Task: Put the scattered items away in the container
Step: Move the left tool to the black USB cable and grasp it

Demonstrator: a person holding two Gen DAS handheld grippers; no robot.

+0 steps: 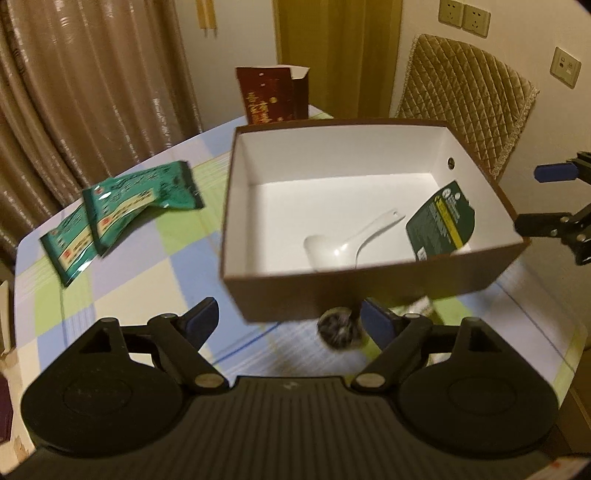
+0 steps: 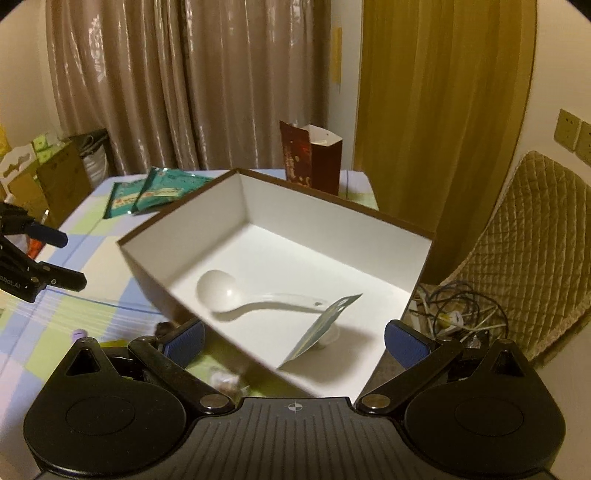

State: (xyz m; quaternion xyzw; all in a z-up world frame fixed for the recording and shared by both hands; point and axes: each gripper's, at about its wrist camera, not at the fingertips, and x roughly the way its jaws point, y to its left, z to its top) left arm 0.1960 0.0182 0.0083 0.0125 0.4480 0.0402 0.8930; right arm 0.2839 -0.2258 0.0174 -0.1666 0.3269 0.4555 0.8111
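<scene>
Item 1, container: a brown cardboard box [image 1: 369, 295] with a white interior, lidless, standing on the table [image 1: 140, 280]. Inside I see a white plastic spoon [image 1: 343, 240] lying flat on the bottom, bowl toward the near wall, and a dark green packet [image 1: 441, 225] leaning against the right-hand wall.

Item 2, scattered: two teal foil sachets [image 1: 122, 214], overlapping, on the table left of the box and apart from it. A small dark roundish object [image 1: 338, 328] lies just in front of the box's near wall, too blurred for me to name.

Item 3, my tongs: left tongs [image 1: 291, 321] released, jaws spread, nothing between them. Right tongs [image 2: 293, 338] likewise spread wide and empty, above the box's near corner.

Item 4, surface: table covered with a checked cloth in blue, green and cream.

Item 5, room: a dark red carton [image 1: 273, 94], top flap open, behind the box; beige curtains [image 1: 92, 74]; a quilted tan chair back [image 1: 465, 99]; wall sockets [image 1: 463, 16]; tangled cables [image 2: 458, 310] off the table's right edge.
</scene>
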